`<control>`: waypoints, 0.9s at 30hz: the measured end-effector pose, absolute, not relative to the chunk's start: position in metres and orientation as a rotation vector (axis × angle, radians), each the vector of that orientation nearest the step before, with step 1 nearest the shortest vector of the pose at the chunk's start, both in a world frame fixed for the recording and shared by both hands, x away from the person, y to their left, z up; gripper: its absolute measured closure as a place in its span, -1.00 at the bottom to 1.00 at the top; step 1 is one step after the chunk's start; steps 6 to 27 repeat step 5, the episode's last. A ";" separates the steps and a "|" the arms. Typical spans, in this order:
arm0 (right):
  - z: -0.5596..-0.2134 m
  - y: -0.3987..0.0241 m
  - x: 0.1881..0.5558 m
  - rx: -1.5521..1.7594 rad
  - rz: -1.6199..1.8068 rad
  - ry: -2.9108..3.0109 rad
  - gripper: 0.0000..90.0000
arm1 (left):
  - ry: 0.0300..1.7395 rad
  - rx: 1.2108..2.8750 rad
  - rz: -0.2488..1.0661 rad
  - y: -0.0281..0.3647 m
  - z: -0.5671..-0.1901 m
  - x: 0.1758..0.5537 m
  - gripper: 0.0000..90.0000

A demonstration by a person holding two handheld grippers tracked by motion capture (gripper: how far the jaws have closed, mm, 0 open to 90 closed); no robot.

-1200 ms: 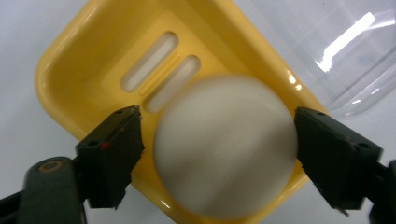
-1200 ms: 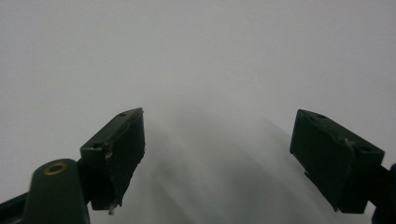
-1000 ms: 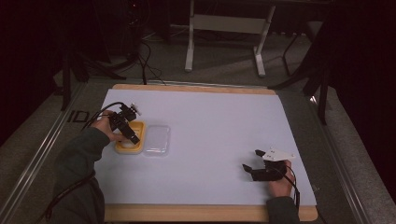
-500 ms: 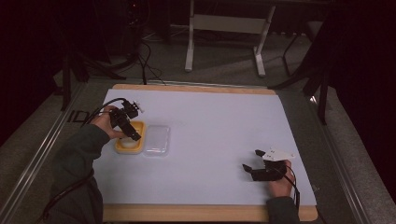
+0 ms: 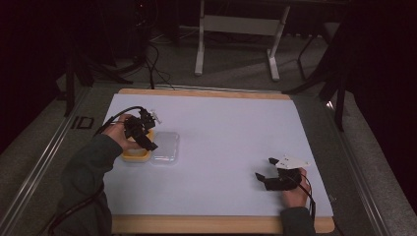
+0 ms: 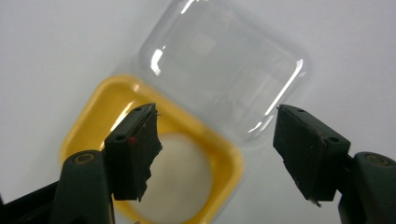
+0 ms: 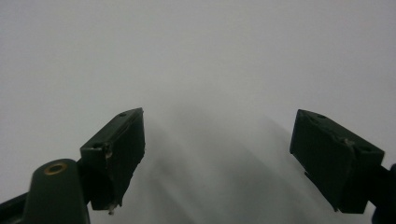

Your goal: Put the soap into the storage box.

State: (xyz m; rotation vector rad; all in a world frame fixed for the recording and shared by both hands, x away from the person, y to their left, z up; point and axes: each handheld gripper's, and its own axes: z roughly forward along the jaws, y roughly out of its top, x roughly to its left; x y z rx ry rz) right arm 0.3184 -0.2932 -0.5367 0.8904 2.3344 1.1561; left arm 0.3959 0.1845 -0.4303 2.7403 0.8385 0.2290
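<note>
A yellow tray (image 5: 134,154) lies at the left of the white table, its clear lid (image 5: 165,146) swung open flat beside it. In the left gripper view the yellow tray (image 6: 107,109) holds a pale round lump (image 6: 180,175), and the clear lid (image 6: 224,60) lies beyond it. My left gripper (image 5: 147,143) hovers just above the tray, open, with nothing between its jaws (image 6: 215,154). My right gripper (image 5: 263,169) rests low near the table's front right, open and empty, facing bare white surface (image 7: 217,158).
The white table surface (image 5: 231,132) has wooden strips at its front and back edges. A metal stand (image 5: 236,29) and cables lie on the dark floor behind. A cable (image 5: 115,115) trails from the left gripper.
My left gripper has drifted slightly over the yellow tray. The right gripper has stayed put.
</note>
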 end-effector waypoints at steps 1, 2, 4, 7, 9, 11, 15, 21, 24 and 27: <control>-0.537 -0.293 0.319 0.892 1.156 2.334 -0.61 | 0.822 2.740 0.241 0.181 -0.432 0.392 -0.27; -0.537 -0.293 0.319 0.893 1.156 2.334 -0.61 | 0.805 2.735 0.262 0.177 -0.434 0.387 -0.26; -0.537 -0.294 0.319 0.899 1.157 2.331 -0.61 | 0.770 2.687 0.272 0.172 -0.440 0.375 -0.26; -0.537 -0.294 0.319 0.904 1.156 2.333 -0.61 | 0.770 2.687 0.272 0.172 -0.440 0.375 -0.26; -0.537 -0.294 0.319 0.904 1.156 2.333 -0.61 | 0.770 2.687 0.272 0.172 -0.440 0.375 -0.26; -0.537 -0.294 0.319 0.904 1.156 2.333 -0.61 | 0.770 2.687 0.272 0.172 -0.440 0.375 -0.26; -0.537 -0.294 0.319 0.904 1.156 2.333 -0.61 | 0.770 2.687 0.272 0.172 -0.440 0.375 -0.26; -0.537 -0.294 0.319 0.904 1.156 2.333 -0.61 | 0.770 2.687 0.272 0.172 -0.440 0.375 -0.26; -0.537 -0.294 0.319 0.904 1.156 2.333 -0.61 | 0.770 2.687 0.272 0.172 -0.440 0.375 -0.26; -0.537 -0.294 0.319 0.904 1.156 2.333 -0.61 | 0.770 2.687 0.272 0.172 -0.440 0.375 -0.26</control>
